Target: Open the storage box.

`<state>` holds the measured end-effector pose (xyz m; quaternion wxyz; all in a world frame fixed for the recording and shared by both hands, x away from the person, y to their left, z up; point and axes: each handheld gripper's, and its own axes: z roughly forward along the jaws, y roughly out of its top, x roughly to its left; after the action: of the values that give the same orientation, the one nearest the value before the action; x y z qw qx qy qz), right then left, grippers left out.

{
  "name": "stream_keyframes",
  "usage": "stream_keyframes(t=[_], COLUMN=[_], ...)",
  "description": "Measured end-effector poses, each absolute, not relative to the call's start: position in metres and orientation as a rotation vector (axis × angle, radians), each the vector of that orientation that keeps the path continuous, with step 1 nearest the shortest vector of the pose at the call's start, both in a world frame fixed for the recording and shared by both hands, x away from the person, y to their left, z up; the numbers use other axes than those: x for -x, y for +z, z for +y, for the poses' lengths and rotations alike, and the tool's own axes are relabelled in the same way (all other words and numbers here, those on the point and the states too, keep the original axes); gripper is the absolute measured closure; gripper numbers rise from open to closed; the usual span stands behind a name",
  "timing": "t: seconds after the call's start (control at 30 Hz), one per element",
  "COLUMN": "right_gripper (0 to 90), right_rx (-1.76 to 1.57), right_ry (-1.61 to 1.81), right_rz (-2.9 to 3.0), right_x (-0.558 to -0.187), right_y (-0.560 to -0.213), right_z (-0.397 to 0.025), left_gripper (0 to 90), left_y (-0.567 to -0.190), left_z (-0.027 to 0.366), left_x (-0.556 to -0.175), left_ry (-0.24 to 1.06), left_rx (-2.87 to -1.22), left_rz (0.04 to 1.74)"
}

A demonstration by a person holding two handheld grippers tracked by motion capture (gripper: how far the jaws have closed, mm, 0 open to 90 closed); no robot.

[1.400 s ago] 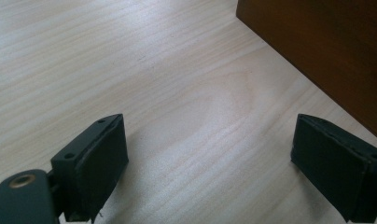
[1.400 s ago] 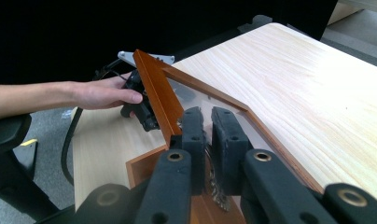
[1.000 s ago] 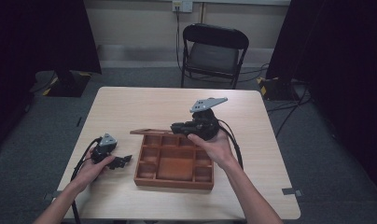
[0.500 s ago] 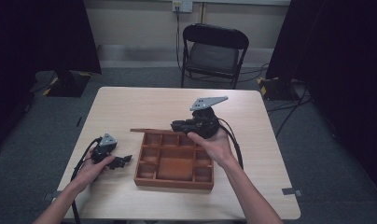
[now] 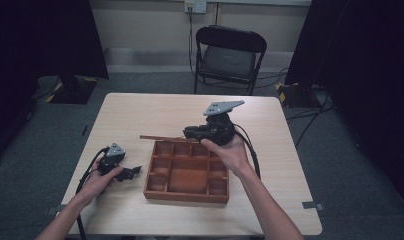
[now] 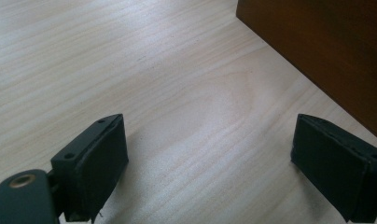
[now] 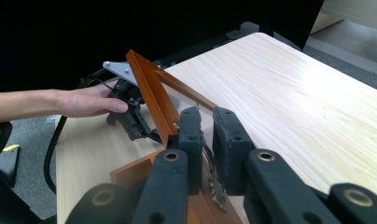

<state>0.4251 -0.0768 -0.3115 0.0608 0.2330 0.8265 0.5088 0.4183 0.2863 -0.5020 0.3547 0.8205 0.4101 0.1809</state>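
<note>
A brown wooden box with several compartments lies in the middle of the table. Its wood-framed lid is raised over the box's far edge and appears as a thin strip. My right gripper is shut on that lid at its right end. In the right gripper view the jaws pinch the frame, which slants up to the left. My left gripper rests on the table left of the box. It is open over bare wood, with the box wall to its upper right.
A black folding chair stands beyond the table's far edge. Dark curtains hang on both sides. Cables trail from both grippers toward the front edge. The pale table top stretches left of and behind the box.
My right gripper and the lid have risen slightly. The left gripper has stayed where it was.
</note>
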Motion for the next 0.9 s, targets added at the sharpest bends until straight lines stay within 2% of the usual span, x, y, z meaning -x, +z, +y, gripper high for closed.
stream_keyframes(t=[0.9], right_gripper=[81.7], right_rx=[-0.723], right_ry=[1.537], right_rz=[2.499], right_x=[-0.4345], right_y=[-0.3055], right_z=[-0.0768], left_gripper=[10.0], left_y=[-0.5018], left_z=[0.2863], left_x=[-0.4182], left_ry=[0.469], left_rx=[-2.123], left_rz=[1.062])
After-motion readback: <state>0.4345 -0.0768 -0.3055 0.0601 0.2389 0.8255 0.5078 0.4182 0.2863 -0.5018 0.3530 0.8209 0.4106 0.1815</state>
